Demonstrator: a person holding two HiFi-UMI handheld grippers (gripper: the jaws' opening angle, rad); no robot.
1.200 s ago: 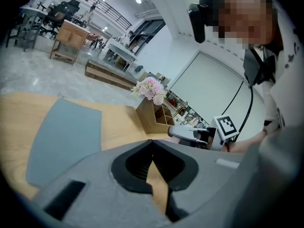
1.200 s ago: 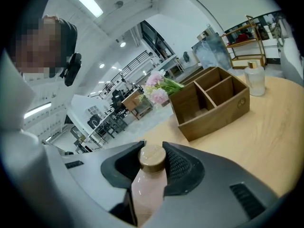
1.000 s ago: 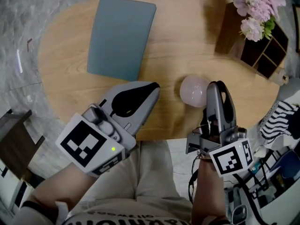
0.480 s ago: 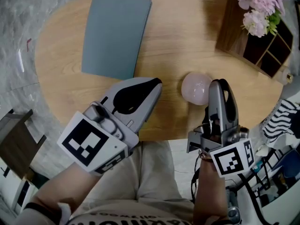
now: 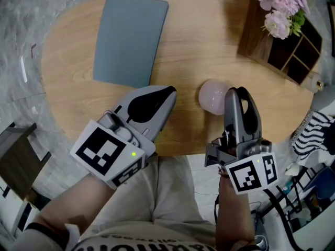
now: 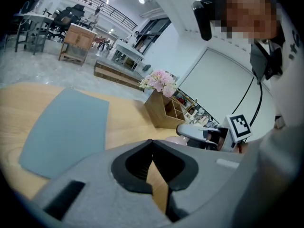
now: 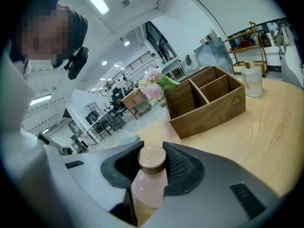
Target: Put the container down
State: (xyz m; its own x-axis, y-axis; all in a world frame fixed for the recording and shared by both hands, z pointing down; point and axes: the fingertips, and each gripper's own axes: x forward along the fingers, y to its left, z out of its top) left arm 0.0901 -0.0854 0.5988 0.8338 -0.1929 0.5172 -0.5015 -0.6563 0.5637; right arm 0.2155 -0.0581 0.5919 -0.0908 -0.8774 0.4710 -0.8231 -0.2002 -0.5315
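Entry: container [image 7: 148, 186], pink, with pale wooden lid [image 7: 152, 158]. Location: clamped in the right claw [image 7: 151, 149], whose ribbed pads press on either side just below the lid. The body runs back down the gap between the jaws toward the camera. In the head view it shows as a pink dome at the claw's tip, over the near part of the table [image 5: 209, 41] and close to the front edge. No view shows whether its base touches the wood. Left claw [image 6: 152, 144]: jaws together at the tips, nothing between them, held above the table well left of the container and taking no part. Surroundings: grey mat [image 5: 131, 35] far left, and a wooden box [image 7: 209, 110] with flowers [image 5: 277, 9] far right, both well apart from the container. Step in hand, as judged: lowering and release. Handling notes: bring the base down flat on bare wood, a little further in from the edge. Keep the body upright so that it does not rock. Part the jaws only once the table bears the weight. Then draw the claw straight back, because a pad catching under the lid could tip the container.
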